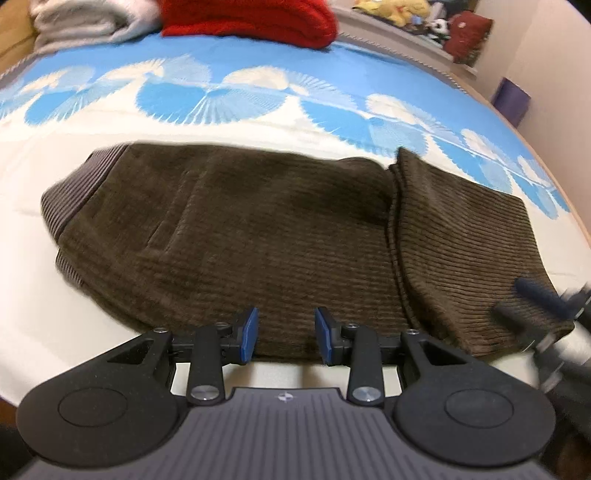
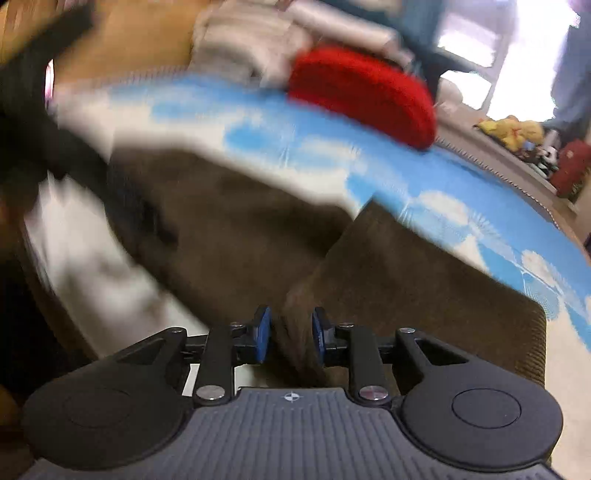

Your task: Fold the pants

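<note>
Where bedsheet [image 1: 258, 125] shows, folded brown pants [image 1: 258, 229], red cushion [image 1: 251, 18]

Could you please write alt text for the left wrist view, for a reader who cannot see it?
Brown corduroy pants lie folded on a blue-and-white bedspread, with the left tongs open and empty at their near edge. A red knit garment and grey fabric sit behind.
</note>
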